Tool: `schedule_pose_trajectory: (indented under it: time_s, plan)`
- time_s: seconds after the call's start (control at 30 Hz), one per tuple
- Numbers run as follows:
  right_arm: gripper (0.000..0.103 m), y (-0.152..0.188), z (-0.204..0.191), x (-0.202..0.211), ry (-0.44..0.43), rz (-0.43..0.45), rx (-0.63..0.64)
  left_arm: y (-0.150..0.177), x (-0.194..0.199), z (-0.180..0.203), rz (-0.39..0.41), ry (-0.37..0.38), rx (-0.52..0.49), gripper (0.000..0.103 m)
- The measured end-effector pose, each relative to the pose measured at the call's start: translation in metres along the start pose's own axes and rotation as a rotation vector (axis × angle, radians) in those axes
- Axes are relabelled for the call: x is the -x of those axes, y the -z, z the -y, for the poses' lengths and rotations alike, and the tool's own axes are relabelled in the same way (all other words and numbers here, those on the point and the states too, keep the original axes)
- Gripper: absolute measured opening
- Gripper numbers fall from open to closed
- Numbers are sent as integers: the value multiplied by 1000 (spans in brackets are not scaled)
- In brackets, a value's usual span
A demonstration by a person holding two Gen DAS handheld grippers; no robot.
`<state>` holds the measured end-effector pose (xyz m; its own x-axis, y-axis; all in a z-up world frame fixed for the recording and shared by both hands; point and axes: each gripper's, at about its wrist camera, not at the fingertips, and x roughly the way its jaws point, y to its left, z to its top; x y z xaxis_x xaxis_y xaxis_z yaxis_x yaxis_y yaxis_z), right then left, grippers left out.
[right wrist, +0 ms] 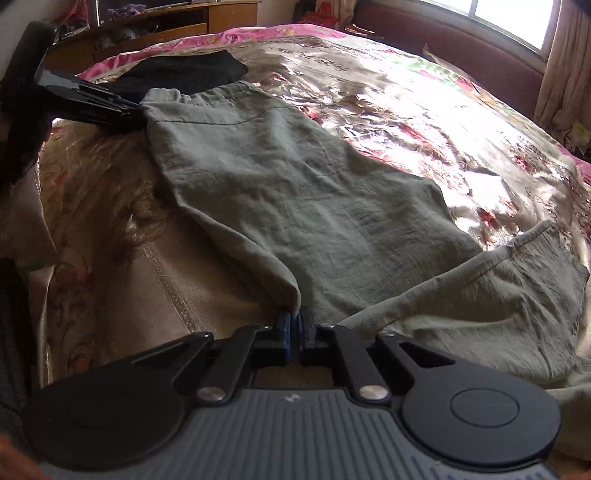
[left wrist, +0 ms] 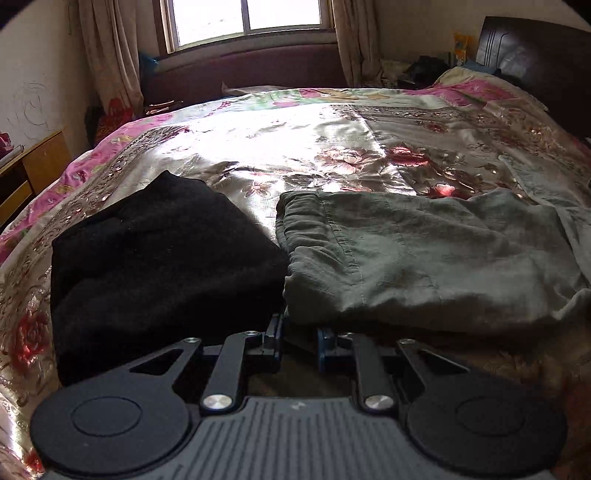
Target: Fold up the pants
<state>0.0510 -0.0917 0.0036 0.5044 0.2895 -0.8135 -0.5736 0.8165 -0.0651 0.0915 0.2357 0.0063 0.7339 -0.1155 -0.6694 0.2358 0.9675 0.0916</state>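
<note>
Grey-green pants (left wrist: 424,251) lie across the floral bed cover, waistband to the left in the left wrist view. My left gripper (left wrist: 300,328) sits at the near corner of the waistband, jaws narrowly apart with the thick gathered edge between them. The right wrist view shows that gripper (right wrist: 136,109) gripping the waistband corner of the pants (right wrist: 295,177). My right gripper (right wrist: 295,317) is shut on a raised fold of the cloth at the near edge, mid-length. A pant leg end (right wrist: 498,295) lies doubled back at the right.
A folded black garment (left wrist: 162,266) lies just left of the waistband, also seen as the black garment (right wrist: 184,74). The shiny floral bed cover (left wrist: 295,147) stretches beyond. A dark headboard (left wrist: 535,62), a window (left wrist: 243,18) and a wooden cabinet (left wrist: 33,170) surround the bed.
</note>
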Motion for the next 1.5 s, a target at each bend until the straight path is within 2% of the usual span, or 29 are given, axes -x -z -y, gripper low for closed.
schedule_pose_trajectory:
  time_s: [0.17,0.23,0.3,0.43,0.57,0.63,0.7,0.77,0.93,1.03,1.17,1.27,1.37,1.43,1.5]
  plan:
    - [10,-5,-3,0,34,-24,45,7,-3,8,-5,-16,-18,33]
    - [16,-4,-4,2,45,-32,79,9,6,7,-2,-18,-27,33]
    - [18,-2,-2,9,61,-36,74,11,15,6,-3,-41,-54,33]
    - [24,0,14,23,52,-15,-32,6,34,9,42,-34,-41,33]
    - [30,4,21,22,97,-7,-70,-7,37,28,109,-4,-40,34]
    - [30,11,28,17,94,-43,-105,-8,27,41,84,19,-56,34]
    - [32,17,33,15,95,-70,-123,-1,9,53,-6,25,-98,35]
    - [33,21,38,23,84,-65,-155,7,0,60,-45,12,-138,35]
    - [35,22,75,52,44,-17,-314,-6,17,60,-37,9,-120,35]
    - [37,11,115,56,101,27,-400,-17,25,70,-11,15,-136,35]
    - [43,-9,179,30,203,60,-497,-37,26,104,46,105,-164,37]
    - [42,-14,219,13,269,16,-615,-49,18,137,51,220,-165,41]
    - [42,14,234,32,250,62,-707,-54,5,175,51,361,-219,43]
    - [43,29,238,42,309,55,-696,-55,-9,196,37,417,-245,43]
    - [43,34,247,44,352,58,-691,-60,-26,216,-3,460,-220,43]
